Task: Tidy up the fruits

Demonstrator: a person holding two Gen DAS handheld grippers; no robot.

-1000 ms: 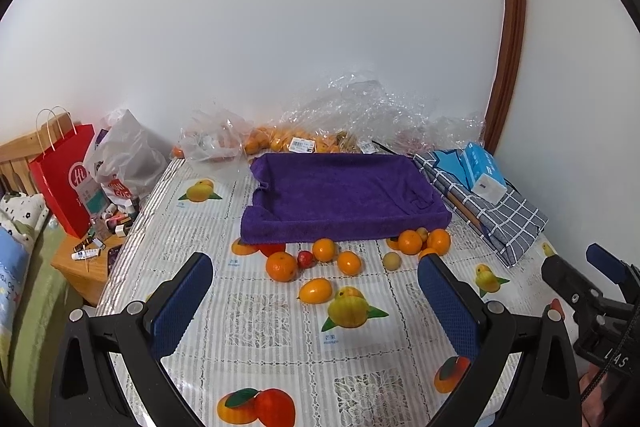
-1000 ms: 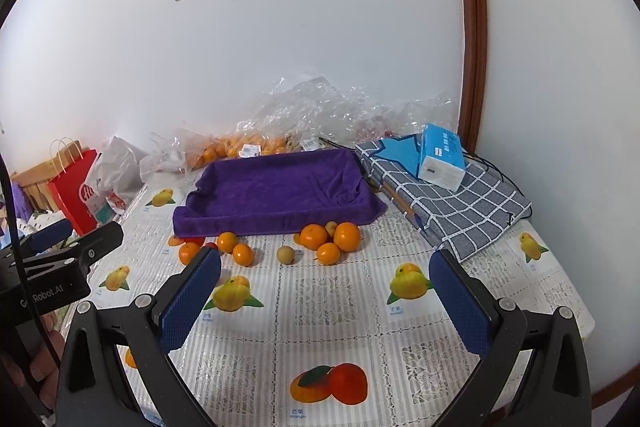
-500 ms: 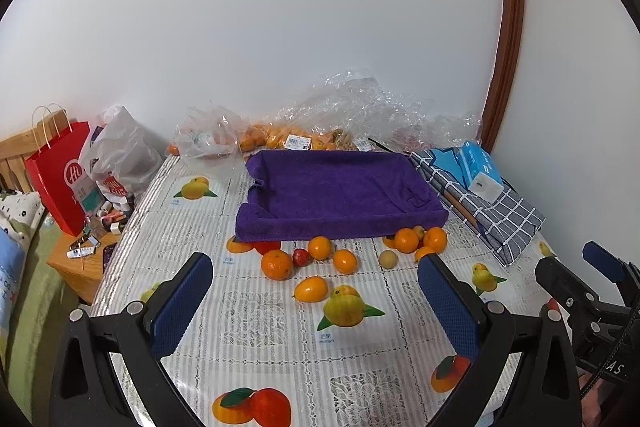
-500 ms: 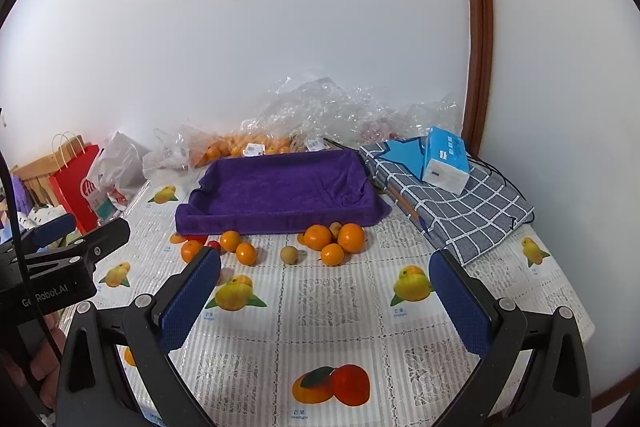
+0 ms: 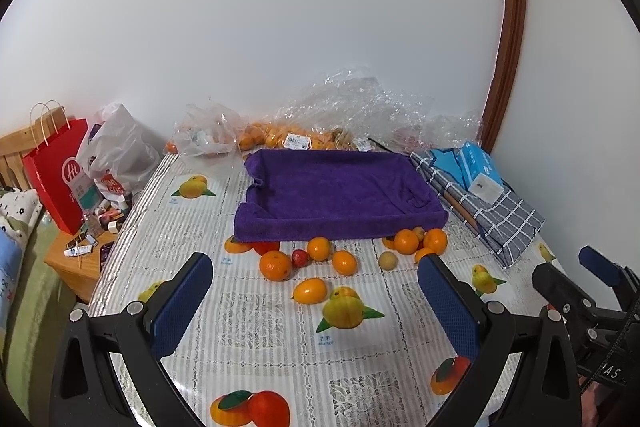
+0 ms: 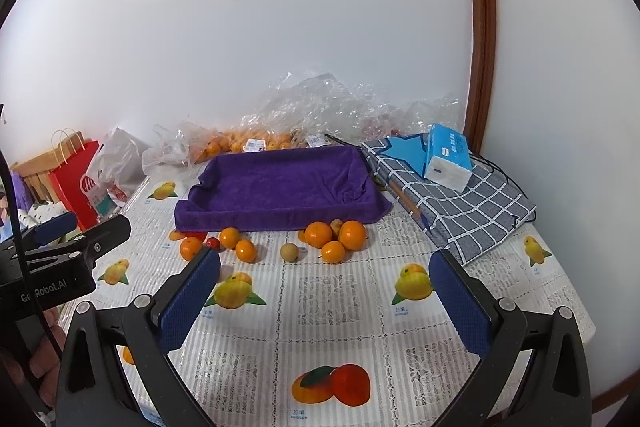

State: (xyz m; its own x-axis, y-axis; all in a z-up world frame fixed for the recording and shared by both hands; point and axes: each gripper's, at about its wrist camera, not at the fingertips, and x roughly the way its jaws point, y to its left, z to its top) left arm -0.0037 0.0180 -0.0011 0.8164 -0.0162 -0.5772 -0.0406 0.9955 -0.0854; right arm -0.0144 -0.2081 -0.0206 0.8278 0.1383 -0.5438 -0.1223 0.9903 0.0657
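Both grippers hover above the near part of a table covered in a fruit-printed cloth, and neither holds anything. The left gripper has its blue-padded fingers spread wide apart, and the right gripper is likewise wide apart and empty. The loose fruits lie ahead of both tools, strung in a row along the near edge of a purple towel-lined tray, none of them inside it. In the left wrist view, a large orange sits just beyond the gap between the fingers, with a small red fruit touching its right side, two smaller oranges beside that, and an oval yellow-orange fruit nearest to the tool. Further right lie a pale round fruit and a tight cluster of oranges against the tray's front corner (the right finger pad partly hides one of them). From the right wrist view that same cluster and the pale fruit lie straight ahead, well apart from the fingertips. Behind the tray, bagged oranges rest against the wall under crumpled clear plastic. A folded checked cloth with a blue tissue pack on top sits right of the tray.
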